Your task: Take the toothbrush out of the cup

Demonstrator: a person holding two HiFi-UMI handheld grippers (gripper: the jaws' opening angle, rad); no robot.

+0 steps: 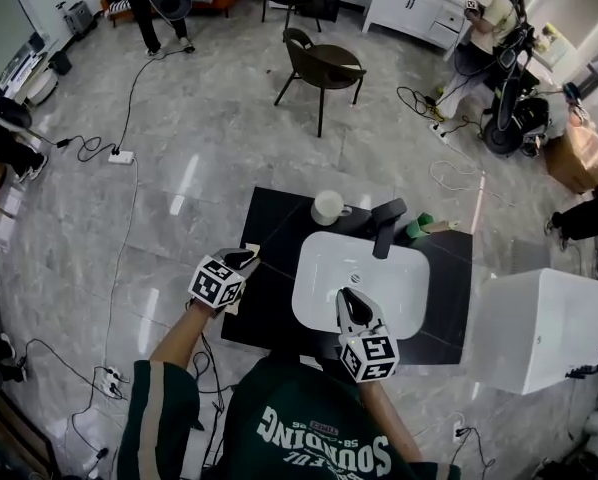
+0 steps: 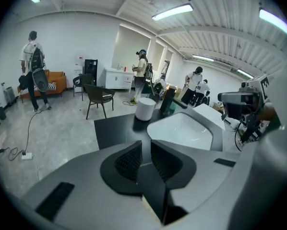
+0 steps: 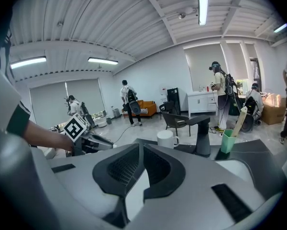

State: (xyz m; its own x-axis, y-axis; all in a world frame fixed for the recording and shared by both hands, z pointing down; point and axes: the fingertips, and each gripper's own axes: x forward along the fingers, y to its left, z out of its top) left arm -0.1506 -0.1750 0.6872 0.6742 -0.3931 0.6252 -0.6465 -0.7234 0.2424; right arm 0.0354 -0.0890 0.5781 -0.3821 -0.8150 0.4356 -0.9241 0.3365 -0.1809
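Your floor (image 1: 209, 148) is polished stone-look tile, glossy enough to throw back the ceiling lights. The counter (image 1: 279, 223) is matt black. The basin (image 1: 314, 256) is smooth, shiny white, like glazed ceramic, and the faucet (image 1: 386, 226) is matt black. The mug (image 1: 328, 207) looks white and smooth, and the green cup (image 3: 228, 141) looks like plastic. Your left gripper (image 2: 146, 150) and right gripper (image 3: 140, 152) have matt grey shells and black ribbed pads (image 2: 129, 162).

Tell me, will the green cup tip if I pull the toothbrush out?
Likely, if pulled sideways: the cup looks slim and light, and the toothbrush leans against its rim. The toothbrush looks stiff, so lifting along its lean should free it.
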